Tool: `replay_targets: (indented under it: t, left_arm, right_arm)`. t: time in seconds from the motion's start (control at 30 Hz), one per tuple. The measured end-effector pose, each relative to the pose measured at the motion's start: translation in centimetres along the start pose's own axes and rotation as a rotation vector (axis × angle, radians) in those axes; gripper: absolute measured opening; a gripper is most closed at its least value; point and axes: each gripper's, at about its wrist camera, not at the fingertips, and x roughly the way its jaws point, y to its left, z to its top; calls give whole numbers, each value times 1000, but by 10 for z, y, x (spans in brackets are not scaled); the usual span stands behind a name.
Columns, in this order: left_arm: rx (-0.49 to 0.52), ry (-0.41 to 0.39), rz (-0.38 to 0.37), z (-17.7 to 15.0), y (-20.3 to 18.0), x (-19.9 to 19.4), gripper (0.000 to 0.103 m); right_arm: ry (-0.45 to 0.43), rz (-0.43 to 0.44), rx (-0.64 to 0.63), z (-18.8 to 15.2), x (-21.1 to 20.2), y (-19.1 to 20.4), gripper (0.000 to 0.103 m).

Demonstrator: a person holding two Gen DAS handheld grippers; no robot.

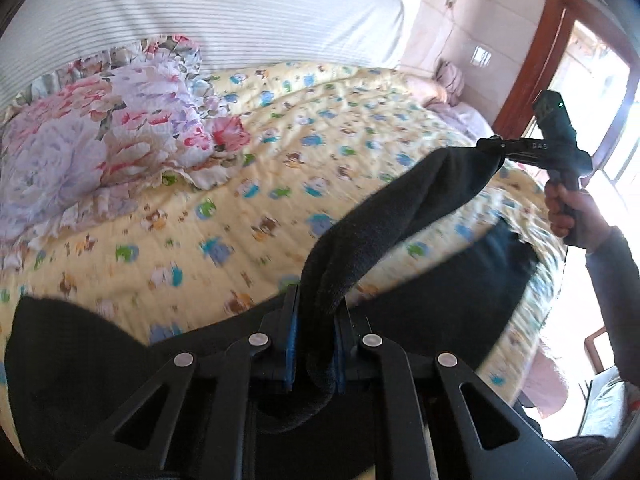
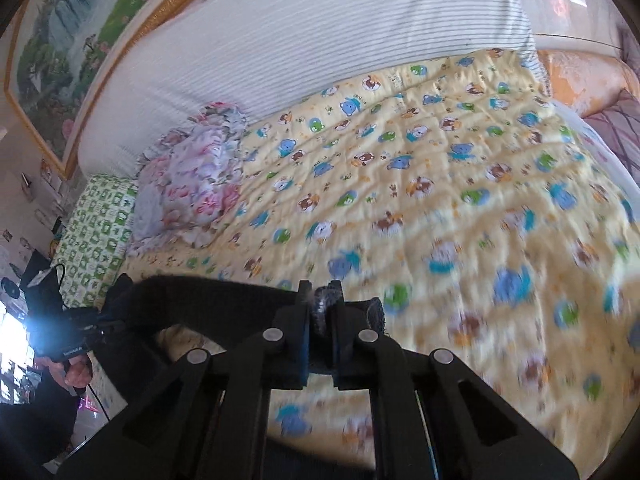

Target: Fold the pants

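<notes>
Left wrist: pants between fingers.

Dark fleecy pants, lifted, edge stretched taut, rest draping toward bed

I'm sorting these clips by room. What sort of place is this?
Most likely a home bedroom. The black pants are held up over a bed covered by a yellow cartoon-bear quilt, with a floral pillow beside it and a framed landscape painting on the wall.

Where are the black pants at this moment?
The pants hang above the yellow quilt, stretched between the left gripper and the right gripper, both clamped on them.
</notes>
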Motion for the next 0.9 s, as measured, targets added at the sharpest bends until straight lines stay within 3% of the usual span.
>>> replay_targets:
  t: [0.23,0.47,0.63,0.73,0.83,0.9]
  left_arm:
    - [16,2,7,-40,-19,-9,13]
    - [20,-27,16,-54,-25,-11,13]
    - [31,-1,8,-68,-30,-2,13]
    - [31,29,12,-79,-31,6,14]
    - [40,49,17,-88,-33,10,17]
    - [48,50,21,-93,-36,8,28]
  right_arm:
    - [-29,16,-3,-41,-27,7,8]
    - [-79,55,66,-78,-39,-1,8]
    - [-82,42,82,-104,-45,-1,8]
    - [-66,46,109,-121,-42,-7,14]
    - [-58,36,142,-137,-42,-13,32]
    - [-66,31,144,-144,-47,-13,36]
